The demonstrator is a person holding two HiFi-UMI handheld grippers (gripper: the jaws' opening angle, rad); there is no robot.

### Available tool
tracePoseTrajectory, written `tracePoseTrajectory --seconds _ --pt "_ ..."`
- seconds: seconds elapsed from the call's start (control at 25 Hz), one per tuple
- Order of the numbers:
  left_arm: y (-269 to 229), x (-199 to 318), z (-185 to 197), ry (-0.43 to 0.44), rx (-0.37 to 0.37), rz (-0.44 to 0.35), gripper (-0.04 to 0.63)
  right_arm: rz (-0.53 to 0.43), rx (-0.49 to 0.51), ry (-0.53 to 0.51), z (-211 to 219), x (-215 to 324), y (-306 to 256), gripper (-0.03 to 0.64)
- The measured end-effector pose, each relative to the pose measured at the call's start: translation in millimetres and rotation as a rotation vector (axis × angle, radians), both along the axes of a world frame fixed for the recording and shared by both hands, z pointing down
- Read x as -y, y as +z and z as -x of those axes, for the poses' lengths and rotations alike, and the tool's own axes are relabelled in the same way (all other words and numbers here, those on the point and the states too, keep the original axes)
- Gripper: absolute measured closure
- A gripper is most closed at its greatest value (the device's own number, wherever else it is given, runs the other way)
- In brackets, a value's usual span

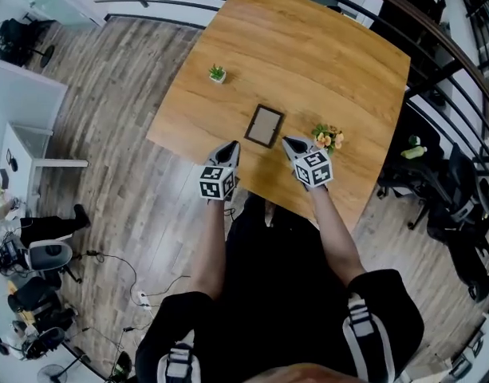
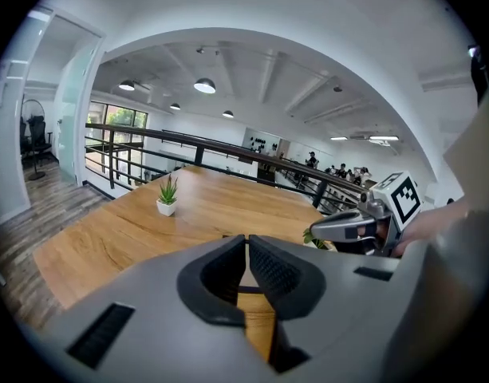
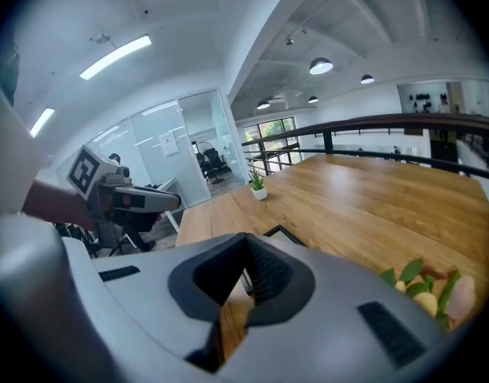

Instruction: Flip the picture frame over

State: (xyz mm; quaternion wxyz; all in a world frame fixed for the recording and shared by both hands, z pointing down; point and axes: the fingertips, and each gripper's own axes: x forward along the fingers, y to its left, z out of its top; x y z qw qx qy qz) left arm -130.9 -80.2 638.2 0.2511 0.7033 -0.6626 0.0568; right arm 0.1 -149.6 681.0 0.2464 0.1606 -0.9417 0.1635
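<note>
The picture frame (image 1: 264, 125) is a small dark-rimmed rectangle with a tan middle. It lies flat on the wooden table (image 1: 324, 54) close to the near edge. My left gripper (image 1: 233, 146) hovers at the frame's near left corner, shut and holding nothing. My right gripper (image 1: 287, 142) is at the near right corner, also shut and bare. Neither visibly touches the frame. In the right gripper view a corner of the frame (image 3: 281, 231) shows just past the shut jaws (image 3: 246, 242). The left gripper view looks over its shut jaws (image 2: 247, 239) toward the right gripper (image 2: 340, 228).
A small potted plant (image 1: 218, 73) stands left of the frame, farther back. A bunch of orange flowers (image 1: 328, 137) lies beside the right gripper. Black railing (image 1: 435, 46) runs behind and right of the table. The table's near edge (image 1: 228, 178) is under my hands.
</note>
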Motion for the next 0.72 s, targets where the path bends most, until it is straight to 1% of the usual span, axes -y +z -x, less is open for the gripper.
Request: tracePoseTrajectory --seconds 0.12,0.32,0.6,0.72 --pt "8 13 10 0.021 -0.019 0.006 0.565 -0.002 -0.018 0.012 5 1 5 0.609" --pt "12 39 21 0.073 -0.032 0.005 0.565 0.002 -0.027 0.065 13 17 8 0.609" --pt "33 55 30 0.140 -0.080 0.027 0.565 0.016 -0.038 0.131 23 29 20 0.609" --pt "44 61 33 0.162 -0.067 0.046 0.563 0.028 -0.046 0.153 26 31 28 0.609"
